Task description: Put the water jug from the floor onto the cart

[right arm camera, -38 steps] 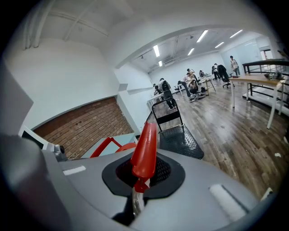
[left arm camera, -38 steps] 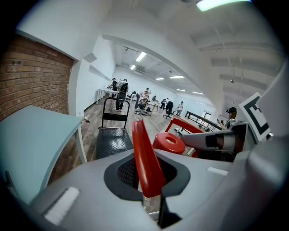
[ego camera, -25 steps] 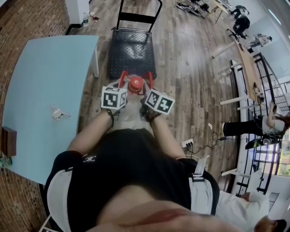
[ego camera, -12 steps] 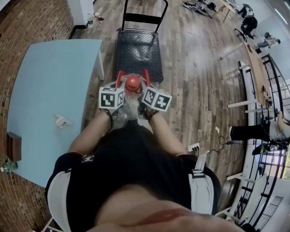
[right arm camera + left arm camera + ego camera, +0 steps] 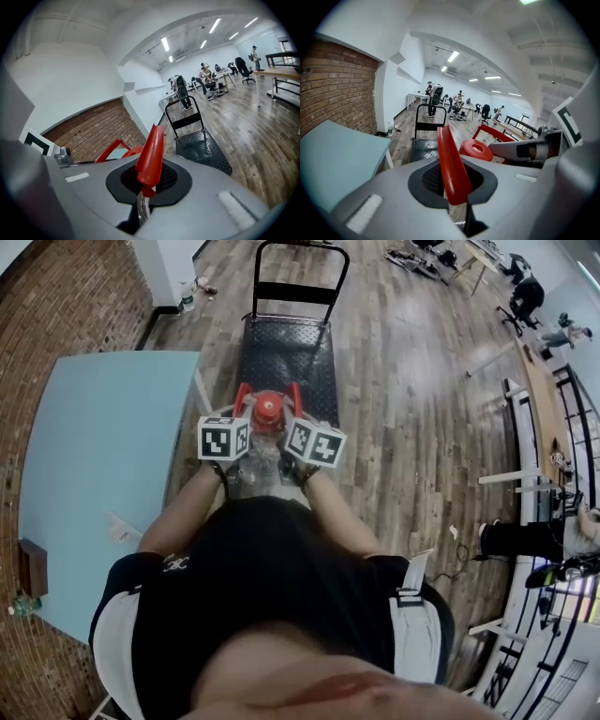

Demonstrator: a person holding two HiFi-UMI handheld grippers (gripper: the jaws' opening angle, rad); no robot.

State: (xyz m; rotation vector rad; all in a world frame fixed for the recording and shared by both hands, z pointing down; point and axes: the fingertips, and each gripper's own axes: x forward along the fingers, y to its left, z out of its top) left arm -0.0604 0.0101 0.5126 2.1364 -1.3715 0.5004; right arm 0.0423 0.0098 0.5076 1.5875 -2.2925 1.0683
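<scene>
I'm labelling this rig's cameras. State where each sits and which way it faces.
Head view: on the person's head, facing steeply down at the water jug, cart and blue table; forearms, torso, left tool and right tool show.
Left gripper view: on the left tool, looking along its jaws, shut on a red jug handle, toward the cart; right tool shows at right.
Right gripper view: on the right tool, looking along jaws shut on the other red handle, toward the cart.
Shared: all three show the cart.
</scene>
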